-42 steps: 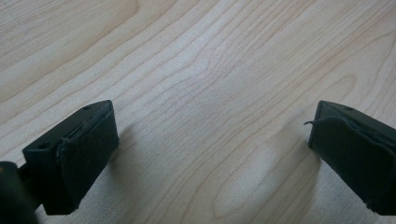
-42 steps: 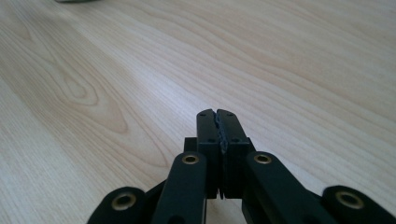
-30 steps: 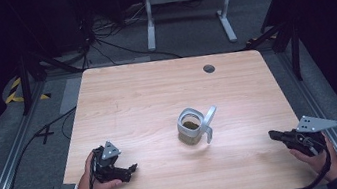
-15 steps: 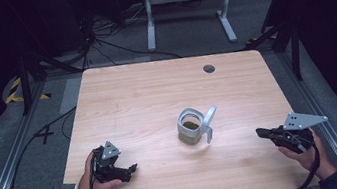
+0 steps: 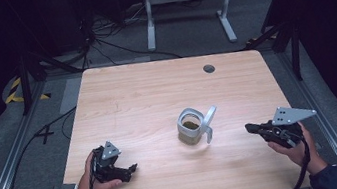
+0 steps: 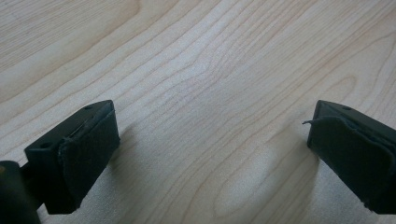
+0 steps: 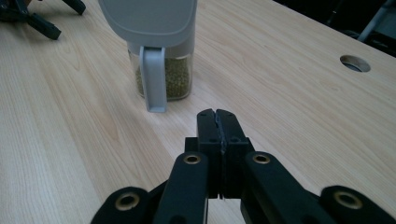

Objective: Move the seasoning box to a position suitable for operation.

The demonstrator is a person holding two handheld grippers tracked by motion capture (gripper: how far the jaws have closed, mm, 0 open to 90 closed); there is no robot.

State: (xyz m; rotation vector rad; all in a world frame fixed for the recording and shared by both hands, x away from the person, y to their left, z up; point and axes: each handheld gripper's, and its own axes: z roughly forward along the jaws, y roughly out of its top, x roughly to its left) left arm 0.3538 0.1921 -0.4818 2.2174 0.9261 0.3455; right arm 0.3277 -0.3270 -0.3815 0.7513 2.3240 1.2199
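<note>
Here left gripper (image 5: 130,170) jaws apart; right gripper (image 7: 217,115) jaws together near jar (image 7: 161,70).

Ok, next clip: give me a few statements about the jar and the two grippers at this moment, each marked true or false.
1. The right gripper has its jaws pressed together with nothing between them. True.
2. The left gripper is clamped on the jar. False: its jaws stand wide apart over bare table, well away from the jar.
3. The jar stands upright on the table between the two grippers. True.
4. The jar is empty. False: the right gripper view shows greenish-brown granules behind its clear wall.
5. The right gripper touches the jar's grey handle. False: bare wood separates them.
</note>
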